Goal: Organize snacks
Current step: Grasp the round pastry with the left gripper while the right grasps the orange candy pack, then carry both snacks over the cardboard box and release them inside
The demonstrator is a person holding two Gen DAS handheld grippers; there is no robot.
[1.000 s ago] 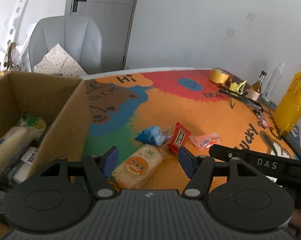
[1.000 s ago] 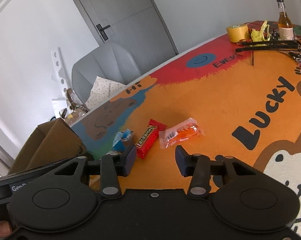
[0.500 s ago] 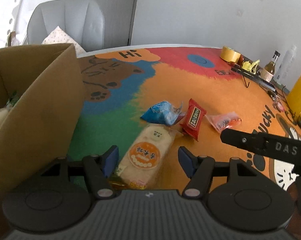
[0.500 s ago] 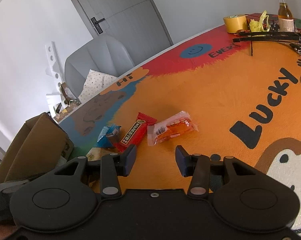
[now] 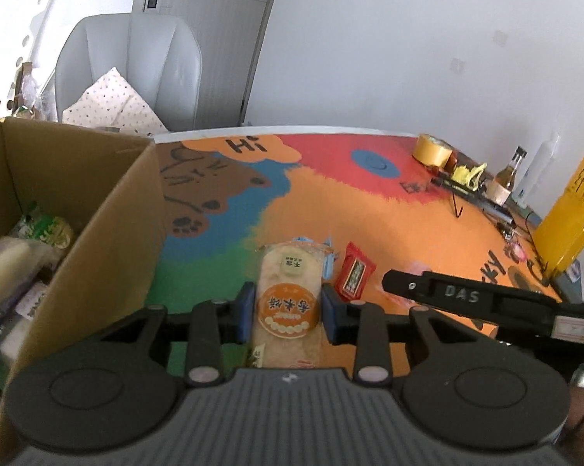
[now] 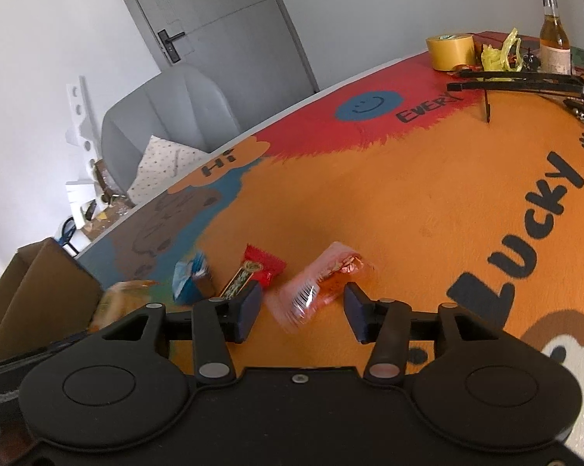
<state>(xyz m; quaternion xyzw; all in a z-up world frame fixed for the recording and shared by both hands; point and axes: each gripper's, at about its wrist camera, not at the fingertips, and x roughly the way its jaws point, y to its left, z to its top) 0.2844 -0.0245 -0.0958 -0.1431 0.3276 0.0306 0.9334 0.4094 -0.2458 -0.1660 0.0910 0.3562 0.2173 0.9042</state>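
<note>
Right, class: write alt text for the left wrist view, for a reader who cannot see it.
The left hand-held gripper is shut on a pale rice cracker pack over a colourful mat. An open cardboard box holding snacks stands to its left; a red snack packet lies just right.

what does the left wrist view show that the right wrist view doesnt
Only the left wrist view shows the inside of the cardboard box with packets already in it, the yellow bag at the far right, and the left claw shut on the rice cracker pack.

Only the right wrist view shows the open right claw around the pink candy packet, and the word LUCKY in full.

Both show the red snack bar, blue packet, tape roll, glass bottle and grey chair.
</note>
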